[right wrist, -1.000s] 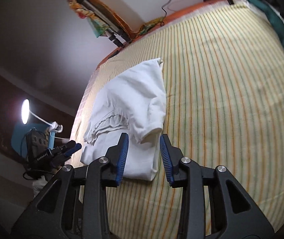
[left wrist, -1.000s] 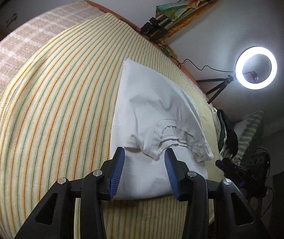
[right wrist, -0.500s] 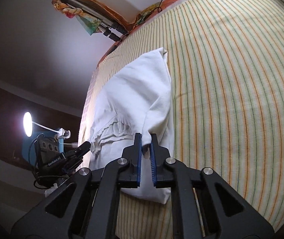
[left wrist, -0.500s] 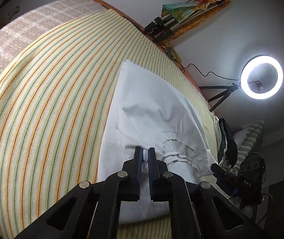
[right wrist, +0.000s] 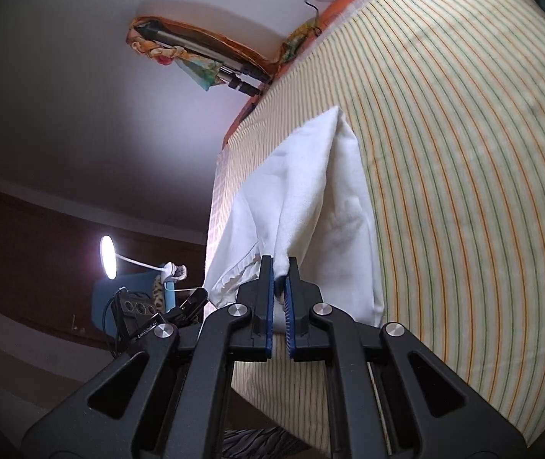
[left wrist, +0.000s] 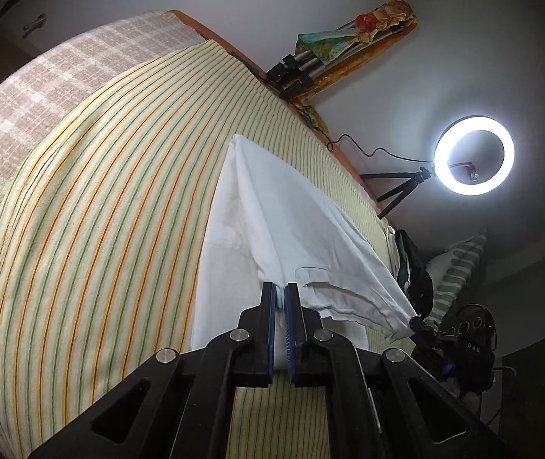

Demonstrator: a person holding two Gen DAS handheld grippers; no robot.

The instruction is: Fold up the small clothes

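Both grippers, left (left wrist: 280, 298) and right (right wrist: 280, 271), have lifted the white cloth (left wrist: 272, 214) (jaws pinching its corners) off the striped bed (left wrist: 100, 199).

Striped bed sheet (left wrist: 92, 199) under white garment (left wrist: 272, 222)

Garment (left wrist: 272, 225) lying on bedsheet (left wrist: 92, 206), near edge pulled up off it. Left gripper (left wrist: 280, 298) sitting at 6 o'clock of garment, jaws pinching near edge. Right gripper (right wrist: 281, 267) pinching another near corner (right wrist: 284, 264), sheet (right wrist: 464, 160) spreading out to its 3 o'clock. Ring light (left wrist: 474, 155) standing at 2 o'clock, beyond far bed edge. Rolled tripod (left wrist: 303, 67) lying at 12 o'clock against wall. Desk lamp (right wrist: 108, 256) standing at right gripper's 9 o'clock, off bed.
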